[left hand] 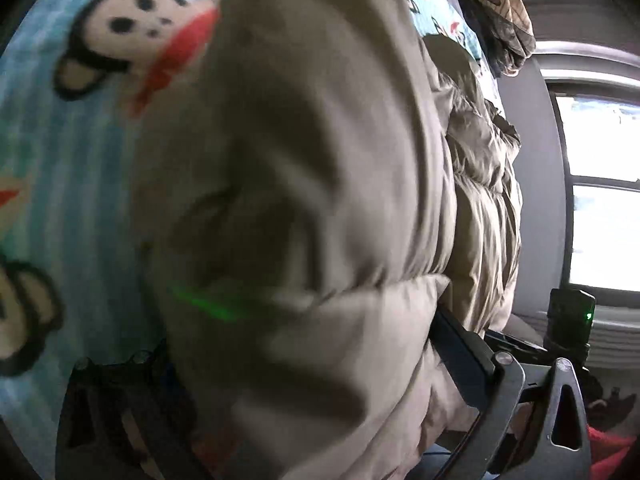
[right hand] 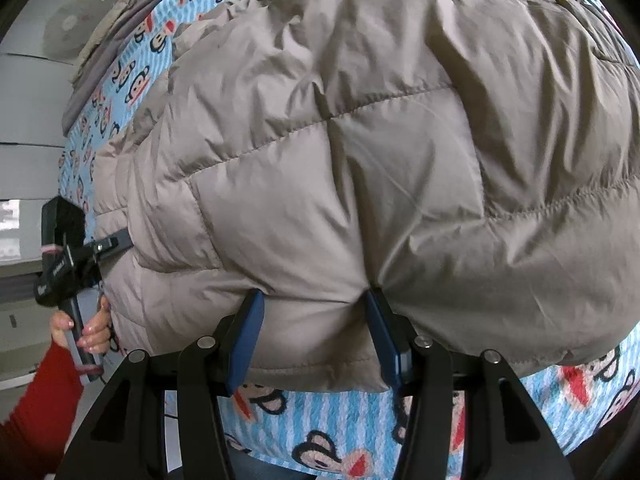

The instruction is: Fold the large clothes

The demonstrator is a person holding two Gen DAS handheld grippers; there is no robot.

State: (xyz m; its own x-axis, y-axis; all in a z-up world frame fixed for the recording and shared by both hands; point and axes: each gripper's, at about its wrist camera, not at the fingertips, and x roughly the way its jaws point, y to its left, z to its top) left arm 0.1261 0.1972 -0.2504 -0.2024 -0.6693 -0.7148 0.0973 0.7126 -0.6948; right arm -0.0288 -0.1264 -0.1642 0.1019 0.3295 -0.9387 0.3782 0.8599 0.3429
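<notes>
A large beige quilted down jacket lies on a bed covered by a blue striped monkey-print sheet. My right gripper is at the jacket's near hem, its blue-padded fingers clamped on a bunch of the hem. My left gripper is pressed into the jacket, which fills the blurred left wrist view and hides most of the fingers; one blue pad shows against the fabric. In the right wrist view the left gripper grips the jacket's left edge.
The sheet shows left of the jacket. A heap of other clothes lies at the far end of the bed. A bright window is at the right. The person's red-sleeved hand holds the left gripper's handle.
</notes>
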